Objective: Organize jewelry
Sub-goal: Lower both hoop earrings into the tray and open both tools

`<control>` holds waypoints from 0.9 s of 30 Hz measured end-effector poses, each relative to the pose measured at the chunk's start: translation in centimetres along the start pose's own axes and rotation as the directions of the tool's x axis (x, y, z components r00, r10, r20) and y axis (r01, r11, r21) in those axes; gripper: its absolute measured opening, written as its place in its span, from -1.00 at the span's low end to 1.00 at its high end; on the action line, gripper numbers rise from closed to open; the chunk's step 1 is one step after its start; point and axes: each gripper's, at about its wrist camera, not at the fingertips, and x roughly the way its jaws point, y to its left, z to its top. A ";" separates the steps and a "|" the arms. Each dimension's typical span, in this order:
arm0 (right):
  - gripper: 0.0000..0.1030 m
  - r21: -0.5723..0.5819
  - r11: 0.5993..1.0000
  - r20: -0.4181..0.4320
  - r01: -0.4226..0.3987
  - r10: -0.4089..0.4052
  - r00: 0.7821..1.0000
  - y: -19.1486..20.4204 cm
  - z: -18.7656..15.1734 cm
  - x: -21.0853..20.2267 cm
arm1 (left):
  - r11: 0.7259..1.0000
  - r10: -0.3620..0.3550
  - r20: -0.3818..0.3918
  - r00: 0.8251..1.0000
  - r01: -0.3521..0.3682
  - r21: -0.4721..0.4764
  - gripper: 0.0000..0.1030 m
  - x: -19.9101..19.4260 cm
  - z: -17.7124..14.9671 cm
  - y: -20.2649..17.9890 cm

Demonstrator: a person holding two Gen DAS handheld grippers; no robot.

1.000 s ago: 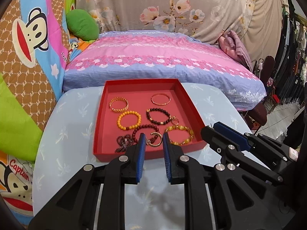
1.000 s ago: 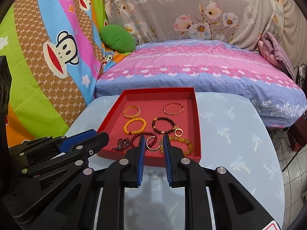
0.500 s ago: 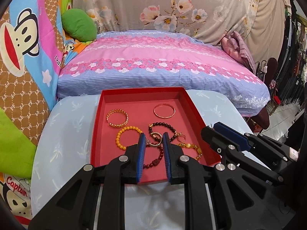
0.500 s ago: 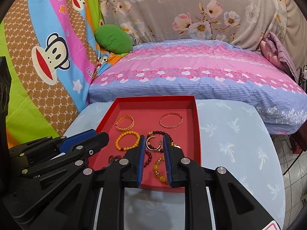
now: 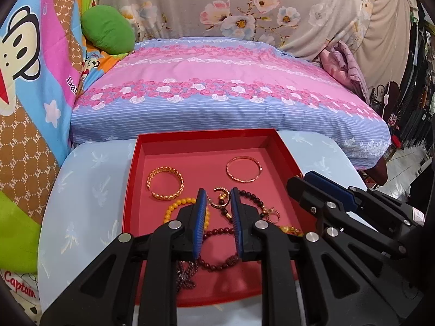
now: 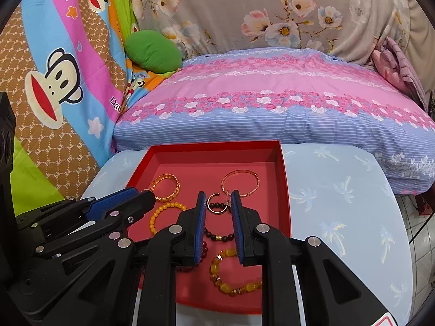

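Observation:
A red tray [image 5: 206, 141] [image 6: 285, 179] on a pale blue table holds several bracelets. A gold chain bangle [image 5: 165, 183] [image 6: 165, 187] lies far left, a thin gold bangle [image 5: 244, 170] [image 6: 239, 182] far right. An orange bead bracelet [image 5: 174, 207] [image 6: 163, 212], a dark bead bracelet [image 5: 254, 198] [image 6: 217, 206], a maroon bead bracelet [image 5: 217, 247], an amber bead bracelet [image 6: 231, 271] and a small open gold ring [image 5: 220, 198] [image 6: 216, 203] lie nearer. My left gripper [image 5: 217, 194] and right gripper [image 6: 217, 197] both hover open over the tray's middle, empty.
A pink and blue striped pillow [image 5: 217, 95] lies just behind the table. A green cushion [image 5: 108, 30] and cartoon-print bedding [image 6: 54, 76] are at the left. The table's right edge [image 6: 394, 217] drops to a tiled floor.
Both grippers have moved forward from the tray's near edge to over its middle. The jaws stayed open at the same width.

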 end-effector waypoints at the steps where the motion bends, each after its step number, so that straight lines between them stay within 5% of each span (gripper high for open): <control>1: -0.64 0.000 1.000 -0.002 0.000 0.000 1.000 0.0 0.1 0.3 | 1.000 0.002 -0.001 1.000 -0.002 0.001 -0.66 0.3 0.1 0.1; 27: -0.64 0.005 0.999 -0.090 0.033 -0.033 0.995 -1.7 1.7 7.8 | 1.000 0.022 -0.090 0.996 -0.023 -0.010 -0.64 8.3 2.2 1.7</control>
